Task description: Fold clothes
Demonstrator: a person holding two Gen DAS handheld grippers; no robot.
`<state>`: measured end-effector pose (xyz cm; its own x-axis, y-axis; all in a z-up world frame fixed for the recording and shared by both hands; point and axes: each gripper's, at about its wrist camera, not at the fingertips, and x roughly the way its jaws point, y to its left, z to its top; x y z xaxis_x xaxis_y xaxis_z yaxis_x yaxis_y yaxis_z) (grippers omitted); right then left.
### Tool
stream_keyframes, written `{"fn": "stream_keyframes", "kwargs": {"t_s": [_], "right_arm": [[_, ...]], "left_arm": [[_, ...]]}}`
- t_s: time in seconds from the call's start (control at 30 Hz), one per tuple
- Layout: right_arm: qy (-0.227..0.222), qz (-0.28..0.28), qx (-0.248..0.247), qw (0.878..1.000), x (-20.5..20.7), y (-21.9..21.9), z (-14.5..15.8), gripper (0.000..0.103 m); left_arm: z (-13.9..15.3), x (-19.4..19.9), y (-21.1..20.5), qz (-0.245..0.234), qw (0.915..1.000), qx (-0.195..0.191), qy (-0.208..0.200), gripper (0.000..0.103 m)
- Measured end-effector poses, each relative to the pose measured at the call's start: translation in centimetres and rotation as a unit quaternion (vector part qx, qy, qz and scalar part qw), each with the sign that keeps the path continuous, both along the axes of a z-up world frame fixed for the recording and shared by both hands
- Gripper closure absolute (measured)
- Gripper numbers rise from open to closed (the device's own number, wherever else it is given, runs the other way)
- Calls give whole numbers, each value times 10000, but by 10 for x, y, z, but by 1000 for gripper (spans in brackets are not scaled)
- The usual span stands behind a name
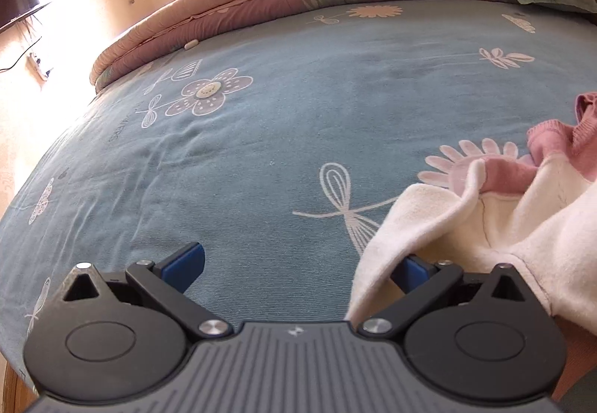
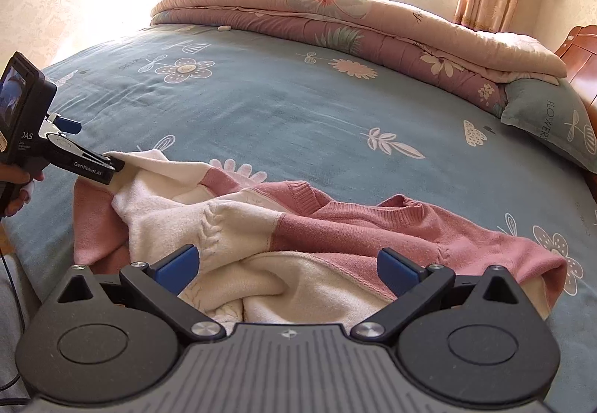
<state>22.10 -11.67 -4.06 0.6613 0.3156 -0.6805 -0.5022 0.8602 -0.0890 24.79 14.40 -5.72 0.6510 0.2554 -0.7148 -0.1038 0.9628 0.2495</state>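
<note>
Pink-cream sweater (image 2: 283,226) between both tongs

Both tools spread wide, low and level

The left black tool with blue pads (image 1: 304,265) has its jaws parted; a hand (image 2: 16,189) grips its handle. The right black, blue-padded tool (image 2: 287,265) likewise stands with jaws apart.
</note>
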Motion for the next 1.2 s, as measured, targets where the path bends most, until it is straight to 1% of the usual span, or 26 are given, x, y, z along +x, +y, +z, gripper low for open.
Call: {"fn": "stream_keyframes", "kwargs": {"t_s": [0.1,0.2,0.3,0.43,0.53,0.6,0.63,0.7,0.73,0.8,0.9,0.93,1.03,1.07,1.2], "right_arm": [[46,103,31,9999,-4,1,-2,0],[101,215,34,9997,-10,3,-5,0],[99,296,25,9995,-15,4,-7,0],[171,241,68,9995,-15,1,-10,0],[222,115,88,9996,-16,-9,-13,0],[253,7,67,9997,-17,-19,-15,0],[271,-55,60,9996,-17,-25,-17,0],[358,-200,97,9991,-15,-37,-21,0],[411,-263,124,9987,-14,-42,-24,0],[493,-369,184,9979,-12,-50,-28,0],[588,-463,234,9969,-6,-57,-35,0],[602,-477,236,9968,-5,-58,-36,0],[563,-476,269,9969,-2,-60,-36,0],[524,-469,286,9971,-1,-61,-34,0],[436,-532,339,9971,2,-71,-28,0]], "left_arm": [[-1,-18,-13,-361,9989,-275,81,1],[3,-40,-29,-730,9967,-346,32,1],[0,-43,-48,-1095,9940,-12,-19,1],[-15,-24,-69,-1324,9898,530,-16,1],[-23,-7,-79,-1273,9873,946,-140,0],[-25,0,-80,-1121,9875,1064,-318,0],[-28,1,-80,-1083,9873,1115,-331,0],[-43,8,-82,-1262,9837,1277,28,0],[-45,7,-83,-1337,9819,1339,23,1],[-40,2,-83,-1369,9813,1337,-211,1],[-26,0,-78,-1242,9843,1074,-645,1],[-24,2,-78,-1243,9845,1016,-705,1],[-31,9,-82,-1468,9818,1114,-459,1],[-34,9,-83,-1498,9808,1164,-448,1],[-25,4,-77,-1468,9835,901,-558,1]]}}
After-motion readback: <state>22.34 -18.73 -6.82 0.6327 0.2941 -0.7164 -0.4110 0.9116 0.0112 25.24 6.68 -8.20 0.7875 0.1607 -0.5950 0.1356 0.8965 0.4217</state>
